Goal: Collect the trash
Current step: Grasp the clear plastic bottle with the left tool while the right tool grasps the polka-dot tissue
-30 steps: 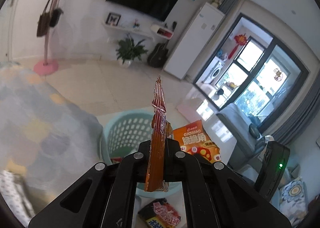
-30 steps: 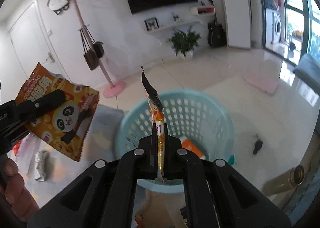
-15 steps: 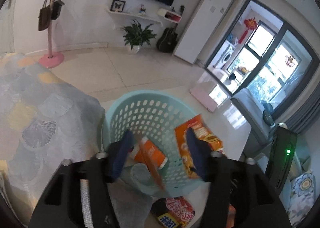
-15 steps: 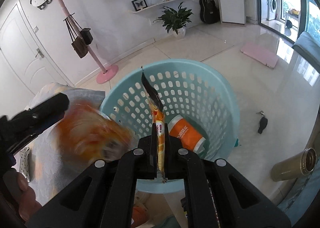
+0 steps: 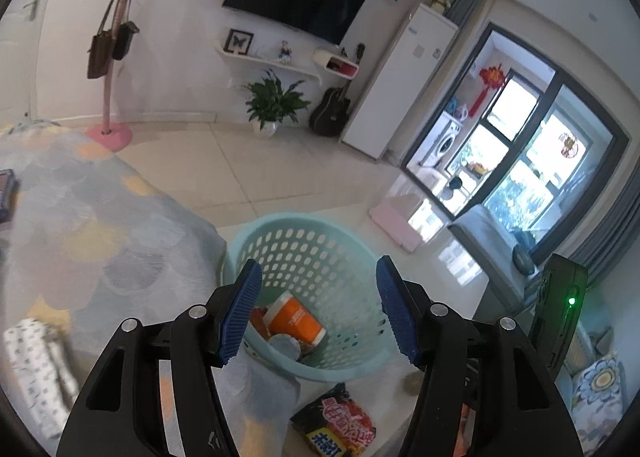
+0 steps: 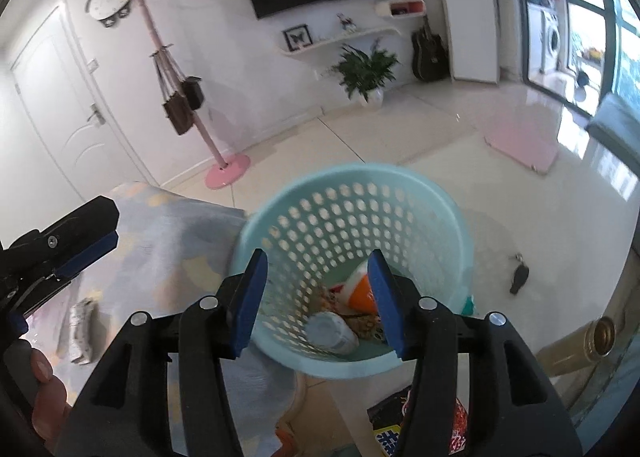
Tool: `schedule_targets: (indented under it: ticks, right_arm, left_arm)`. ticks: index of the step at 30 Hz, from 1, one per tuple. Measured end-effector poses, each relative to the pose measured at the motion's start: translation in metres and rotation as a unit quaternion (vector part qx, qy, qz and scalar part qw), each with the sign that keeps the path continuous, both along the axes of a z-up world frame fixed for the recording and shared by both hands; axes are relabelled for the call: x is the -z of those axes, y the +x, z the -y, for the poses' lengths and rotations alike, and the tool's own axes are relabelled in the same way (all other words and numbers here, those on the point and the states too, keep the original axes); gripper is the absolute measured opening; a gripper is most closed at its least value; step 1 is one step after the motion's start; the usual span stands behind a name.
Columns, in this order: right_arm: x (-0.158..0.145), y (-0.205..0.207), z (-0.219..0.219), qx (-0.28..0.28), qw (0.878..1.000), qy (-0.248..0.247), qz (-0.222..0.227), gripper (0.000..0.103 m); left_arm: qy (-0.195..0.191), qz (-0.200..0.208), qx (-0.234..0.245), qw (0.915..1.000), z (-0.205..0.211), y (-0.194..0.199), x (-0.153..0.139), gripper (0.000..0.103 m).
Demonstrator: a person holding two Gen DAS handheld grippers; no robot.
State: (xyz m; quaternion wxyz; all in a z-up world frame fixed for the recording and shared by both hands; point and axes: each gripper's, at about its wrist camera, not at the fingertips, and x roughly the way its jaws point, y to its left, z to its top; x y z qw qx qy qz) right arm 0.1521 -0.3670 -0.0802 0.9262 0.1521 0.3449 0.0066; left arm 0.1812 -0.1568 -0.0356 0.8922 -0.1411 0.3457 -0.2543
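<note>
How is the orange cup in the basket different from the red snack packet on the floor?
The orange cup lies on its side inside the teal basket; the red snack packet lies flat on the floor outside it. The cup is round and stiff, the packet flat and crinkled. Both are trash, and neither is held.

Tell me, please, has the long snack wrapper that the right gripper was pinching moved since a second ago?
Yes. The right gripper, its jaws just opened, is empty above the blue basket; the wrapper has dropped from between them, apparently into the basket.
</note>
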Motion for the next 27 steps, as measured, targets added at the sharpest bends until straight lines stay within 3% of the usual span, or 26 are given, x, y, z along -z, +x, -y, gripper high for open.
schedule_targets:
  ticks: [8, 14, 17, 21, 27]
  right_arm:
    - [-0.045, -0.025, -0.057, -0.060, 0.997, -0.018, 0.054, 0.053]
    - [-0.049, -0.036, -0.115, -0.123, 0.990, -0.036, 0.058, 0.054]
    - [-0.045, -0.039, -0.140, -0.152, 0.986, -0.038, 0.051, 0.054]
    - [-0.039, -0.040, -0.176, -0.189, 0.980, -0.045, 0.041, 0.054]
    - [-0.019, -0.038, -0.219, -0.237, 0.970, -0.051, 0.013, 0.055]
  left_arm:
    - [-0.018, 0.049, -0.048, 0.9975, -0.063, -0.044, -0.044, 0.061]
    - [0.016, 0.063, -0.129, 0.9894, -0.127, -0.072, -0.051, 0.068]
    - [0.019, 0.050, -0.163, 0.9853, -0.161, -0.075, -0.047, 0.075]
    - [0.045, -0.017, -0.192, 0.9803, -0.201, -0.061, -0.027, 0.078]
    - [0.073, -0.029, -0.219, 0.9726, -0.227, -0.051, -0.004, 0.078]
